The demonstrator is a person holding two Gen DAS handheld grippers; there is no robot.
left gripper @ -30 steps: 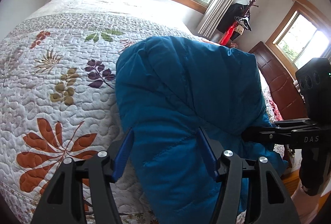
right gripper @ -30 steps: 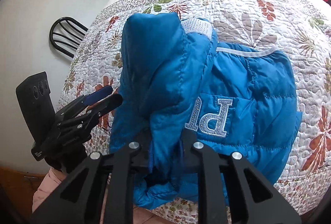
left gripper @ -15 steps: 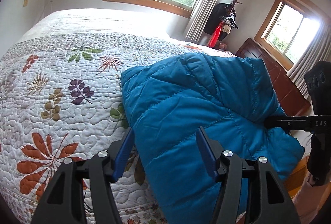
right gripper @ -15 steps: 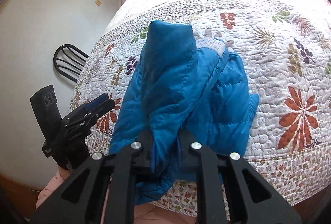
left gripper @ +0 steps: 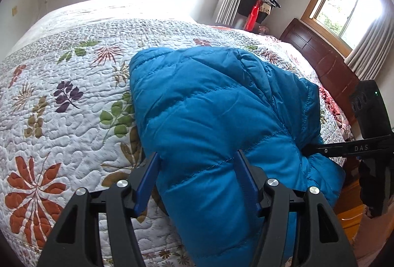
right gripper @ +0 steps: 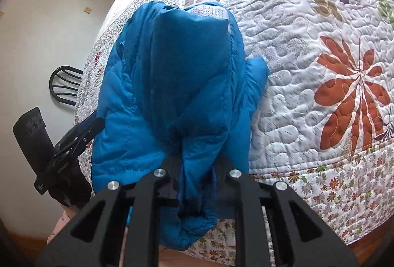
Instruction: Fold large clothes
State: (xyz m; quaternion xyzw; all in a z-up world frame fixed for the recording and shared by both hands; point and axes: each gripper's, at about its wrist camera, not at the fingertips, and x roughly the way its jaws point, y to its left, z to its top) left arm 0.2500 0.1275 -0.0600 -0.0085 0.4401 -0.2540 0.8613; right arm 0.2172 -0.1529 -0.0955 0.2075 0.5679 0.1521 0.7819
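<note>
A puffy blue jacket (left gripper: 209,106) lies folded over on the floral quilt (left gripper: 61,69) near the bed's front edge. In the left wrist view my left gripper (left gripper: 197,158) stands open, its blue pads wide apart with the jacket's bulk between them. From the right a black finger of my right gripper (left gripper: 307,150) reaches into the fabric. In the right wrist view my right gripper (right gripper: 197,161) is shut on a fold of the jacket (right gripper: 177,69), which hangs over the bed's edge. A grey collar lining (right gripper: 209,11) shows at the far end. My left gripper (right gripper: 98,122) touches the jacket's left side.
The quilt (right gripper: 307,45) spreads wide to the right and beyond the jacket. A black chair (right gripper: 64,84) stands by the white wall. A coat rack (left gripper: 263,0) and a dark wooden headboard (left gripper: 325,62) stand at the far right. Wooden floor (left gripper: 349,215) shows below the bed edge.
The lifted jacket has come down onto the quilt, and the folded-over half now hides the lettered front. My right gripper has kept its hold and drawn the fold toward the bed's edge.
</note>
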